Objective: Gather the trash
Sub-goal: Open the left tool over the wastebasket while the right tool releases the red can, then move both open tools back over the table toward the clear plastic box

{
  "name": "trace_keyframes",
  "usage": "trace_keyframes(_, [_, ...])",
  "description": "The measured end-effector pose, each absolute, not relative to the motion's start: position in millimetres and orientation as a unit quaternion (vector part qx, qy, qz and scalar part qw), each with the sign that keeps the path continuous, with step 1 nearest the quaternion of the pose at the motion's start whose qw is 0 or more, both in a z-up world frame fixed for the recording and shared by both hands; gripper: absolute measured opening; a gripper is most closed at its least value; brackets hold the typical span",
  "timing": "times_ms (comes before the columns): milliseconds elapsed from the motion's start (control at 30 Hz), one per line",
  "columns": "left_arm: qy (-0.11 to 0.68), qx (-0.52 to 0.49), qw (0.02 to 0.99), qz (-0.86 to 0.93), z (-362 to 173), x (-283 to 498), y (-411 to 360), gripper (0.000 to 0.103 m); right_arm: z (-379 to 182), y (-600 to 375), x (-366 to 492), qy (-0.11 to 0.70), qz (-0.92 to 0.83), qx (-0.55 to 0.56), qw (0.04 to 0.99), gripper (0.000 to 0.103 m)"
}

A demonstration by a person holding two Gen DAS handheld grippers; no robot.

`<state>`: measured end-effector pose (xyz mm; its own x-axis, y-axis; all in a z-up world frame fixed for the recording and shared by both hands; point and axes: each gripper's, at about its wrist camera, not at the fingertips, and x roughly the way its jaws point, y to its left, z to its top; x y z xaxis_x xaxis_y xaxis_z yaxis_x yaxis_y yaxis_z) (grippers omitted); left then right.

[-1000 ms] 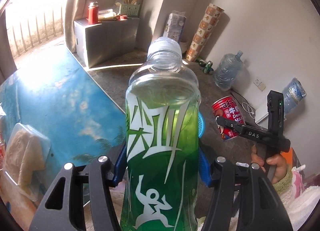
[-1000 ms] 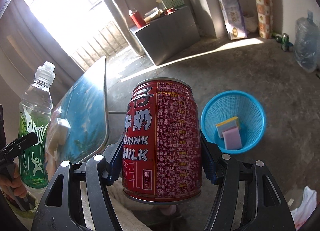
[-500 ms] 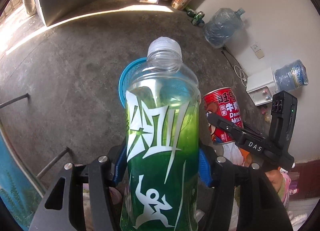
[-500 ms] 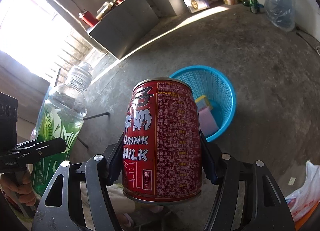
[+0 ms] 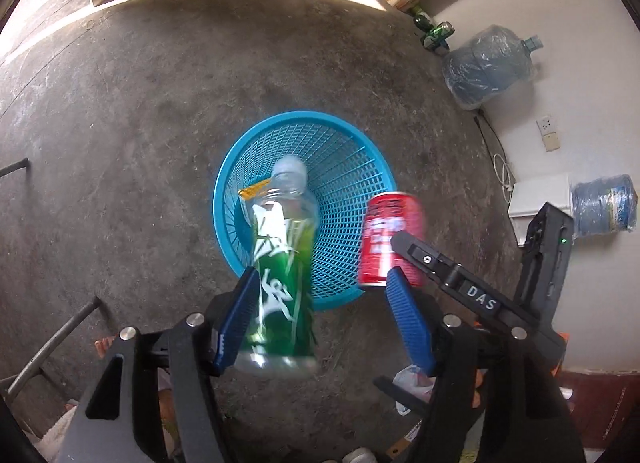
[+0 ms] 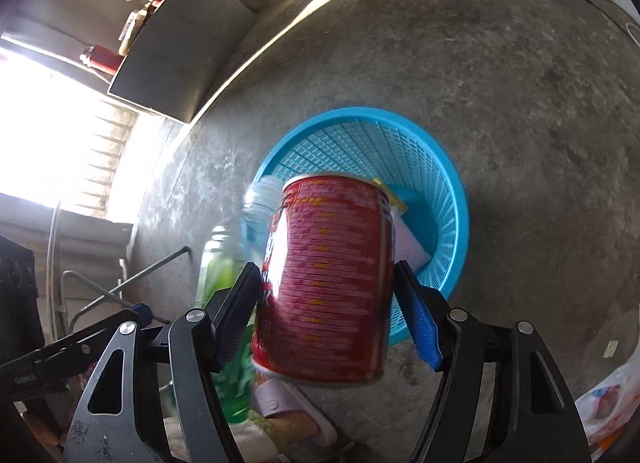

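My left gripper is open above the blue mesh basket on the floor. The green-labelled plastic bottle is loose between the fingers, blurred, leaning on the left pad, its cap pointing into the basket. My right gripper is open too. The red milk can is blurred between its parted fingers, above the basket. The can also shows in the left wrist view at the basket's right rim. Sponges lie in the basket bottom.
Bare concrete floor surrounds the basket. Water jugs and a white box stand by the right wall. A grey cabinet is at the back. A metal table leg is at the lower left. A plastic bag lies at the right.
Both grippers tilted down over the basket and opened. The bottle and the can have slipped loose from the pads and are dropping toward the basket.
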<state>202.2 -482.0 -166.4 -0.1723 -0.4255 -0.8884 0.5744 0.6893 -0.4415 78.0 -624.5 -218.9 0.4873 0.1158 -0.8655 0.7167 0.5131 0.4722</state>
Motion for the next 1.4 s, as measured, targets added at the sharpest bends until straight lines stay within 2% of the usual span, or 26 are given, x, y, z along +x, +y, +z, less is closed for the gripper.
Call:
trace_keyframes(500, [0.572,0.036,0.713,-0.405,-102,206,-433,0.065,-194,-618,47,0.428,-0.215,0.441,0.759,0.066])
trace_keyframes(833, [0.485,0.061,0.747,-0.45,-41,161,-384,0.065,-123,-582,10,0.383,-0.221,0.402,0.801,0.066])
trace_keyframes(1167, [0.42,0.025,0.798,-0.432,12,114,-273,0.079,-23,-524,-18,0.32,-0.236,0.302,0.866,0.084])
trace_keyframes(1267, [0.401,0.008,0.819,-0.41,25,105,-231,0.082,-4,-502,-9,0.321,-0.23,0.267,0.879,0.086])
trace_keyframes(1400, [0.362,-0.013,0.859,-0.361,38,94,-168,0.087,17,-461,13,0.32,-0.209,0.21,0.9,0.095])
